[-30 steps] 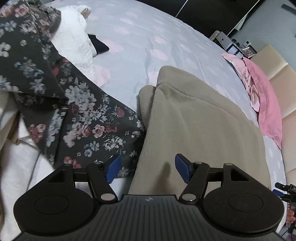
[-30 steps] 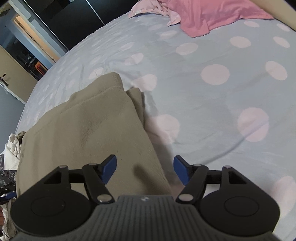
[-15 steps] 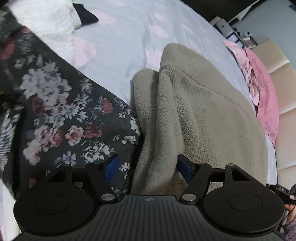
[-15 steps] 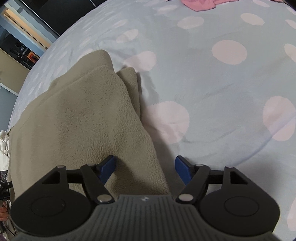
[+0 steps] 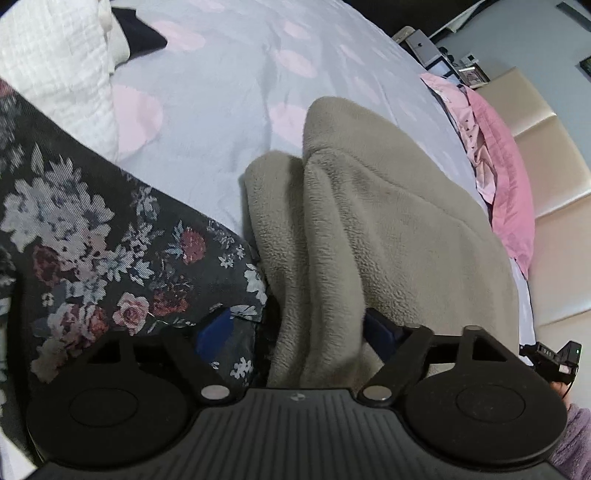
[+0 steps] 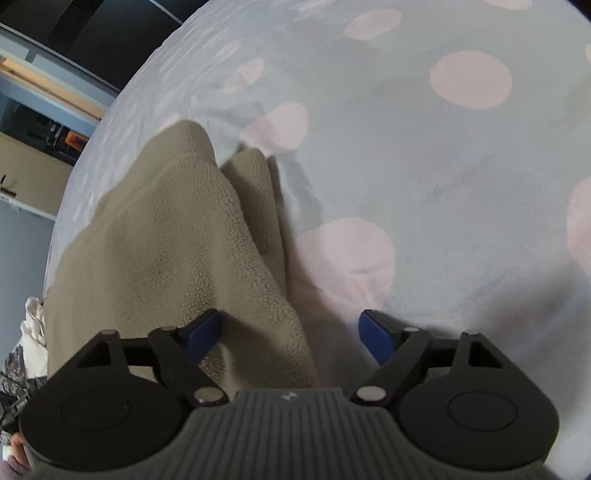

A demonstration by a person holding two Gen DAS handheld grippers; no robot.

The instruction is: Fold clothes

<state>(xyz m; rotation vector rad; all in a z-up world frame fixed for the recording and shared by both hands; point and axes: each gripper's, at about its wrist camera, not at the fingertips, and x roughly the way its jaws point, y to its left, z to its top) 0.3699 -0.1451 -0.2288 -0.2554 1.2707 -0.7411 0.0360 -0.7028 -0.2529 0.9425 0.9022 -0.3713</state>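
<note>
My left claw and right claw have just been opening; each gapes wide astride an edge of the beige fleece lying folded on the bed, gripping nothing.

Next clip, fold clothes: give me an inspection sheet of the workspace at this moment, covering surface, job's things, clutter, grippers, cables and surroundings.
Surface: bed, pale blue cover with pink dots, lightly creased.
Job's things: beige fleece, lying folded on the bed.
Clutter: floral garment beside the fleece; white quilted cloth; dark item; pink garment at the far edge.
Grippers: left gripper open, jaws just opened, astride the fleece's near edge; right gripper open, jaws just opened, over the fleece's other edge, one pad above fleece, one above the bed.
Cables: nothing seen.
Surroundings: cream headboard; a laptop and small frames beyond the bed.
</note>
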